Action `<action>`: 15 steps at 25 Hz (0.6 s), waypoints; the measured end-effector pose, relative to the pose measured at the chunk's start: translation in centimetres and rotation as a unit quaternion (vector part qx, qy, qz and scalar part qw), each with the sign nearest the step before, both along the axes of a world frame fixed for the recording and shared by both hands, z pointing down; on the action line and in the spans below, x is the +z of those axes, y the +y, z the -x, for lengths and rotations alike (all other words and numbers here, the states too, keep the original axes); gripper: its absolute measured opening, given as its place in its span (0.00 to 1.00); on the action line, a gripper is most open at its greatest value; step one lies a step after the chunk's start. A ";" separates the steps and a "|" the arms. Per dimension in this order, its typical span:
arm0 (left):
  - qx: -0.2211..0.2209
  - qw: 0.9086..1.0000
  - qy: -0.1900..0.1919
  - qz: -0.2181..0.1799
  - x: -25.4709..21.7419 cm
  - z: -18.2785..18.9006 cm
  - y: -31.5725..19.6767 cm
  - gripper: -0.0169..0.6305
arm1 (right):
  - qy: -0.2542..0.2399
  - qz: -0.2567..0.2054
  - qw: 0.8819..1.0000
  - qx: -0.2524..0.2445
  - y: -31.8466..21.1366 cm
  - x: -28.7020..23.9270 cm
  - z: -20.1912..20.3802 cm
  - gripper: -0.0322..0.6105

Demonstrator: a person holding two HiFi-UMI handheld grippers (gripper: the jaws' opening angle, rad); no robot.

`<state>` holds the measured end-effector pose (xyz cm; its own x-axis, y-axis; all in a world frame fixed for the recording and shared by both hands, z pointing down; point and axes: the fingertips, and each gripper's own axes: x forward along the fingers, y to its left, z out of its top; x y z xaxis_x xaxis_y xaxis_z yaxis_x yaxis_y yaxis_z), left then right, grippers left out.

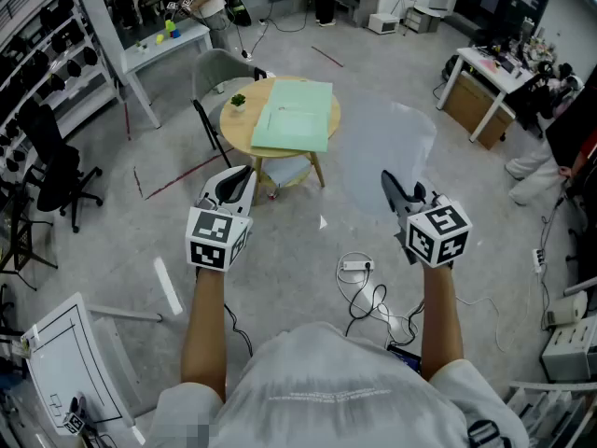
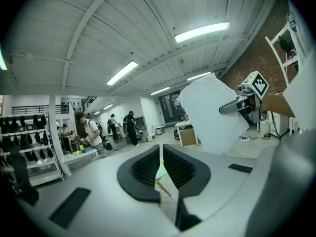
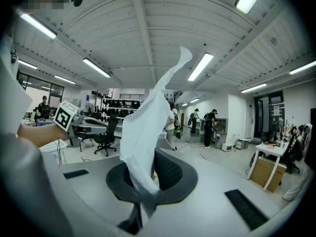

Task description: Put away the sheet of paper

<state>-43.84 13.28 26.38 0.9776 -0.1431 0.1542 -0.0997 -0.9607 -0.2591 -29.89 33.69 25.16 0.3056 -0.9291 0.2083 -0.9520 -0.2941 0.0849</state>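
The sheet of paper (image 1: 392, 147) is thin, white and half see-through. It stands up from my right gripper (image 1: 390, 183), which is shut on its lower edge. In the right gripper view the paper (image 3: 148, 127) rises bent from between the jaws of the right gripper (image 3: 147, 179). My left gripper (image 1: 238, 180) is held at the same height, to the left, apart from the paper; its jaws are shut with nothing between them. The left gripper view shows its own jaws (image 2: 162, 169) nearly touching, with the paper (image 2: 210, 112) off to the right. Ahead stands a round wooden table (image 1: 238, 127) with a flat pale green folder (image 1: 297, 115) on it.
A small green plant (image 1: 239, 100) sits on the table and a grey chair (image 1: 216, 68) stands behind it. A power strip (image 1: 354, 265) and cables lie on the floor by my feet. A black office chair (image 1: 56, 171) is at the left and a white desk (image 1: 485, 68) at the right.
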 end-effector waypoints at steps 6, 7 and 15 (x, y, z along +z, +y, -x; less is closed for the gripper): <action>0.001 1.000 -0.002 0.003 0.1 -0.6 0.6 0.08 | 0.007 0.002 1.000 -0.007 0.3 -0.2 -0.3 0.09; 0.001 1.000 -0.003 0.003 0.2 -0.7 0.7 0.08 | 0.006 0.001 1.000 -0.009 0.3 -0.2 -0.4 0.09; -0.005 1.000 -0.009 0.014 1.1 -1.8 2.5 0.08 | 0.000 -0.019 1.000 -0.006 2.1 0.3 -2.0 0.09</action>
<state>-42.04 15.78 27.44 0.9734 -0.1476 0.1751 -0.1043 -0.9665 -0.2346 -27.93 35.78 25.46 0.2941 -0.9402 0.1720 -0.9556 -0.2856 0.0730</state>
